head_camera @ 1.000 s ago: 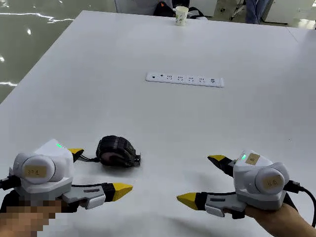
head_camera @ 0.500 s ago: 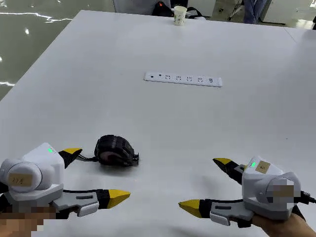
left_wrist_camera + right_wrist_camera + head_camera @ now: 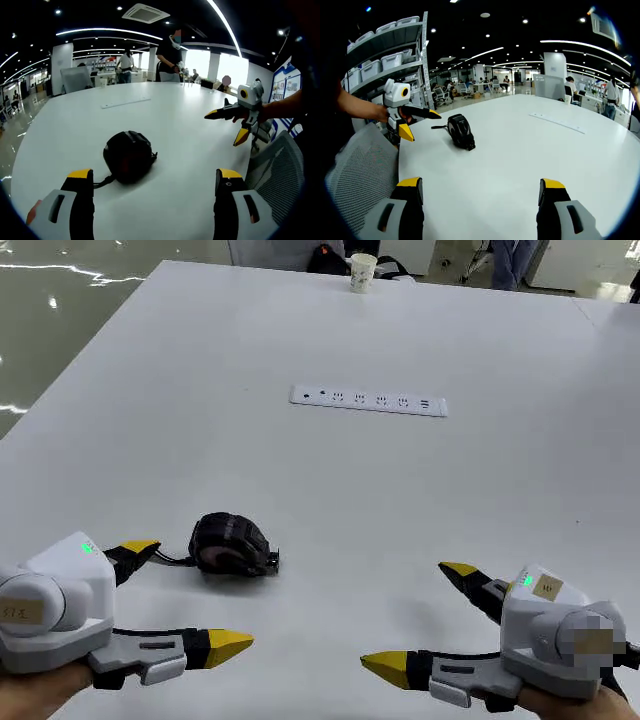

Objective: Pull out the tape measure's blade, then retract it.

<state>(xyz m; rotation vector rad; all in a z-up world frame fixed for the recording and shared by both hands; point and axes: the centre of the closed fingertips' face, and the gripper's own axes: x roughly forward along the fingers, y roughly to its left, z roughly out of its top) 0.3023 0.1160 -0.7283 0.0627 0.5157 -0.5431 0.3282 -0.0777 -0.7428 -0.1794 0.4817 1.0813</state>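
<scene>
Two pairs of tongs hover low over the near edge of the desk (image 3: 350, 470), both with their yellow-tipped jaws spread wide and gripping nothing. The left tongs (image 3: 188, 594) point inward from the left, and the right tongs (image 3: 418, 617) point inward from the right, well apart from each other with bare white desk between them.

The tape measure (image 3: 230, 545) lies on the desk just beyond the left tongs, a black rounded case resting on its side. In the left gripper view it sits between the two jaws and a little ahead of their tips. A thin black strap (image 3: 175, 560) trails from the case toward the farther jaw of the left tongs; whether it touches that jaw I cannot tell. The case is well apart from the right tongs.

Farther up the desk a white power strip (image 3: 367, 400) lies flat, and a paper cup (image 3: 364, 272) stands near the far edge.
</scene>
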